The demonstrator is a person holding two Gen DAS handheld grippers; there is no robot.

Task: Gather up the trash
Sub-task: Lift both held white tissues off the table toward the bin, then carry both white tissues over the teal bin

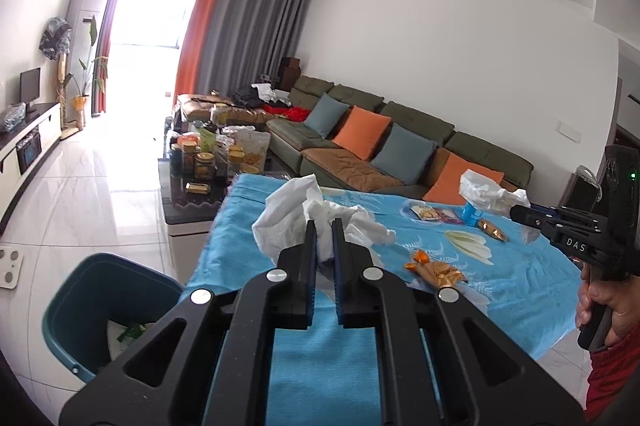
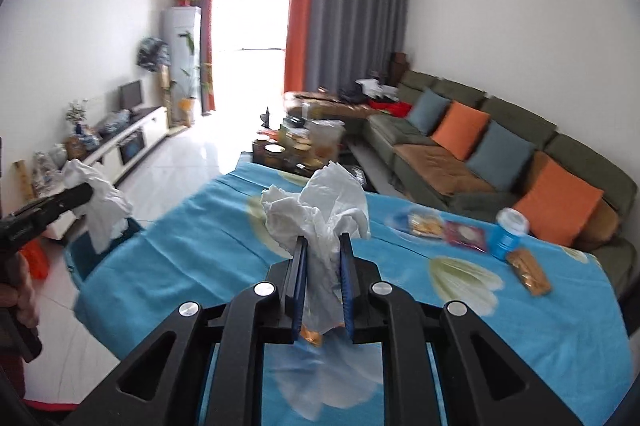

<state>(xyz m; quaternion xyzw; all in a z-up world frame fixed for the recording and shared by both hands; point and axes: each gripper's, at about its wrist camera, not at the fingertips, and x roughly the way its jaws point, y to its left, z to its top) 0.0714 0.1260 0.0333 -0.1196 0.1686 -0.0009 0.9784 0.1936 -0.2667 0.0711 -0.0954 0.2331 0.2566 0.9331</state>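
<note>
My left gripper (image 1: 324, 224) is shut on a crumpled white tissue (image 1: 292, 214) and holds it above the blue tablecloth (image 1: 320, 358), right of the teal trash bin (image 1: 100, 306). It also shows in the right wrist view (image 2: 86, 195) with its tissue (image 2: 100, 209). My right gripper (image 2: 323, 240) is shut on a clear plastic bag with white tissue (image 2: 324, 209), held over the table. It also shows in the left wrist view (image 1: 516, 213) with its bag (image 1: 484, 193). Orange-gold wrappers (image 1: 436, 268), a snack packet (image 1: 434, 214) and a blue bottle (image 2: 508, 230) lie on the cloth.
A coffee table (image 1: 188, 197) crowded with jars stands beyond the table. A green sofa (image 1: 400, 145) with orange and blue cushions runs along the right wall. A TV cabinet (image 1: 28, 137) lines the left wall. The bin holds some trash (image 1: 128, 336).
</note>
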